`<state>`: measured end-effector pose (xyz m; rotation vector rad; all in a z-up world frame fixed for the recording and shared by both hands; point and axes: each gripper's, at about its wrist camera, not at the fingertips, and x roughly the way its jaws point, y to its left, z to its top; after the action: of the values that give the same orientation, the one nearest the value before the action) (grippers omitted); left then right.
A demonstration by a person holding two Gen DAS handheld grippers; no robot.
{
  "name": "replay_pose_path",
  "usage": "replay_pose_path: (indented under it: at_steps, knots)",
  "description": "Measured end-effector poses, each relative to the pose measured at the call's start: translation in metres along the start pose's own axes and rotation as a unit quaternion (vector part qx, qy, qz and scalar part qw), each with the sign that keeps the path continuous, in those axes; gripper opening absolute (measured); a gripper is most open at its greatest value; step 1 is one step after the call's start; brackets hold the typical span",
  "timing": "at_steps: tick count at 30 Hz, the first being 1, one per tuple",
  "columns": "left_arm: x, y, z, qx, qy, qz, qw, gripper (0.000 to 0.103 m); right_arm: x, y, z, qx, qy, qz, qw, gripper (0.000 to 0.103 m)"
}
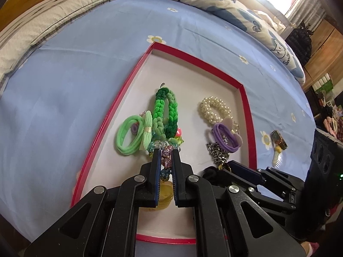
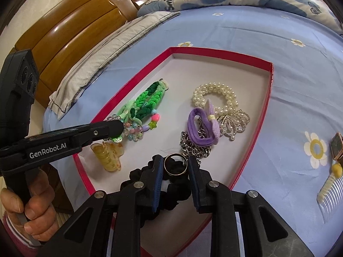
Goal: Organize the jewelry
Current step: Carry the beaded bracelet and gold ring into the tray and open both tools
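With your left gripper (image 1: 166,153) clamping the beaded bracelet (image 1: 166,156) and your right gripper (image 2: 175,165) gripping the ring (image 2: 175,164), be lowering both gently into the red tray (image 2: 253,143) before releasing.

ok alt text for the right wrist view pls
The right gripper holds a metal ring over a red-edged tray of hair ties, pearls and chains, while the left gripper pinches a beaded bracelet.

Right gripper (image 2: 175,163) clasps ring (image 2: 175,164) over red-rimmed tray (image 2: 265,105).
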<state>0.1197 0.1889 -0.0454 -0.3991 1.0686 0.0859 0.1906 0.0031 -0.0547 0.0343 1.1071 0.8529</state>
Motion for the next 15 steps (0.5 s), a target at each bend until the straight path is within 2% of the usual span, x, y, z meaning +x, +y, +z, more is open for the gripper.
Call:
replay_pose_path:
  at_steps: [15]
  knots:
    - [0.0012, 0.0006, -0.0021, -0.003, 0.008, 0.006, 0.9999, 0.008, 0.0014, 0.0003, 0.0031, -0.004, 0.002, 0.000, 1.000, 0.025]
